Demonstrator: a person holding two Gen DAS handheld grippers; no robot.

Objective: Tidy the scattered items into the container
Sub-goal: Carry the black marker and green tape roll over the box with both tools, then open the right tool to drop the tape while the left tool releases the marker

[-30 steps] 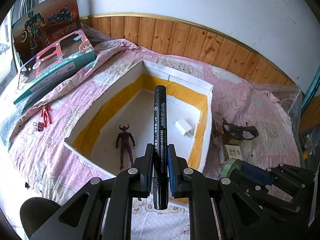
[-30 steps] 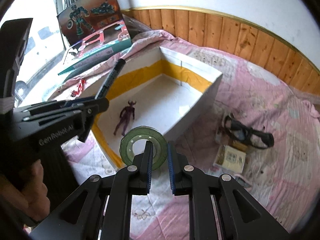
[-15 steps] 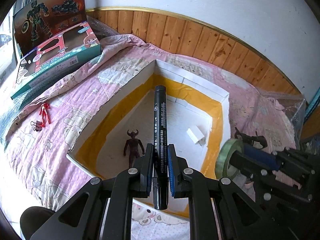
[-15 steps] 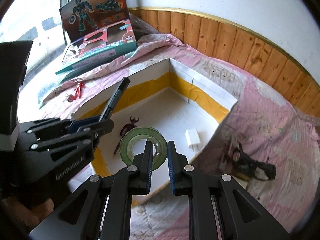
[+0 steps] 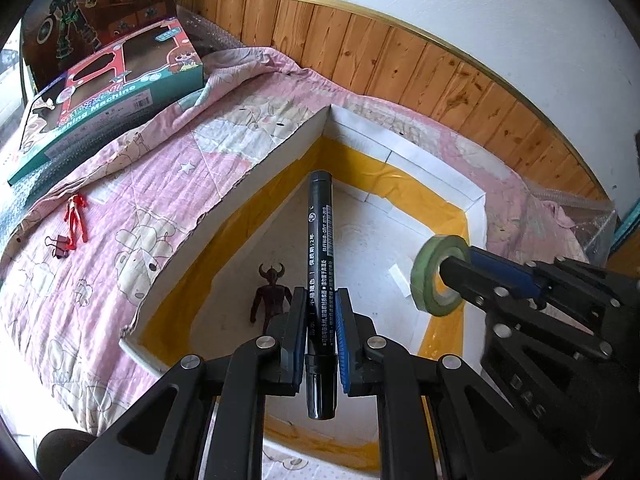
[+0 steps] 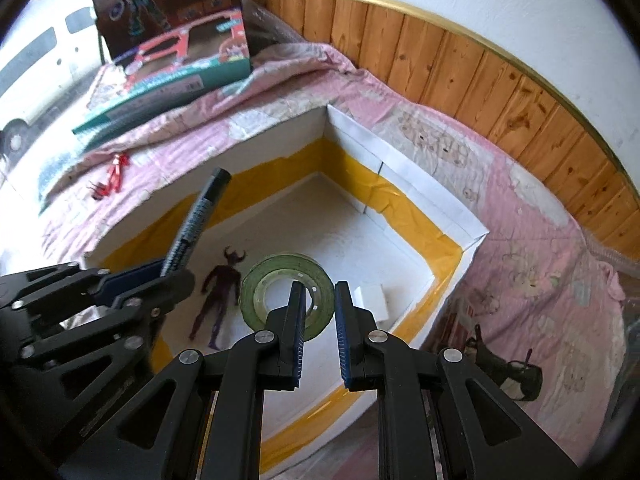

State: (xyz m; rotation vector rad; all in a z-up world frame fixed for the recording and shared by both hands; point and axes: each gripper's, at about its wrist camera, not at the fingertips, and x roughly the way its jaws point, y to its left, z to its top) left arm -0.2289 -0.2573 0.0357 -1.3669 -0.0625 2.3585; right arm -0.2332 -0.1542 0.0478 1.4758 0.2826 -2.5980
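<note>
1. Left gripper (image 5: 318, 306): we hold it clenched on the black marker (image 5: 320, 248), which points forward over the open box. Over the last second we have carried it from the near rim to above the box floor.
2. Right gripper (image 6: 318, 300): we grip the green tape roll (image 6: 287, 289) by its wall, one finger through the core. It too has come in from the pink quilt (image 6: 532, 240) on the right and now hangs over the box's right half.
3. White box with yellow tape lining (image 5: 404, 156), the container: it already holds a dark horned figure (image 5: 271, 292) and a small white block (image 6: 372, 300).
4. Our reading: both loads are over the container, so release looks like the next step.
5. Left out: red figure (image 5: 75, 216) and binder clip (image 5: 59, 240) on the quilt at far left; dark goggles (image 6: 504, 364) at near right.
</note>
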